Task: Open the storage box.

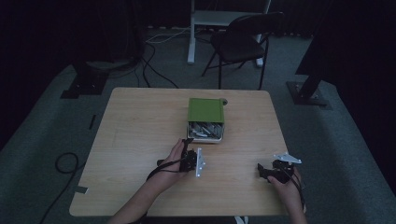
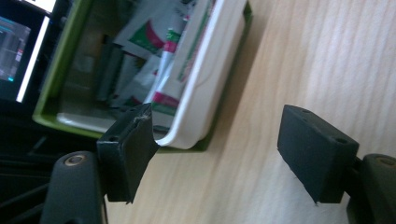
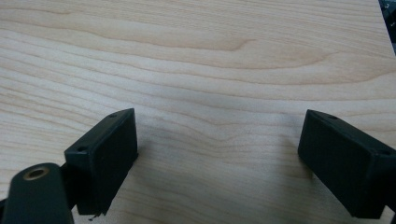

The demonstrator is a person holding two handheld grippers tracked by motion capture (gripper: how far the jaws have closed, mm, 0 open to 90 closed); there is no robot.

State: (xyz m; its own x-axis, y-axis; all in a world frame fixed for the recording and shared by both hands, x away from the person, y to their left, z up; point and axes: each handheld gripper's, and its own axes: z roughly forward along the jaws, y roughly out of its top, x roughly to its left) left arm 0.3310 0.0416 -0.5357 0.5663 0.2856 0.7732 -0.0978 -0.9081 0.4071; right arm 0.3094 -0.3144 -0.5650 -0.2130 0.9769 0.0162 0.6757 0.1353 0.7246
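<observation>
Left gripper (image 2: 217, 154) at the near corner of the green tin (image 1: 206, 110), mid-table, jaws partly open, holding nothing.
Tin judged rigid, light, slippery; loose sachets (image 2: 159, 60) inside; best gripped by its white rim (image 2: 210, 79). Right gripper (image 3: 219, 163) wide open, empty.

Glossy plastic tray (image 2: 219, 84), matt wooden table (image 2: 299, 56)
</observation>
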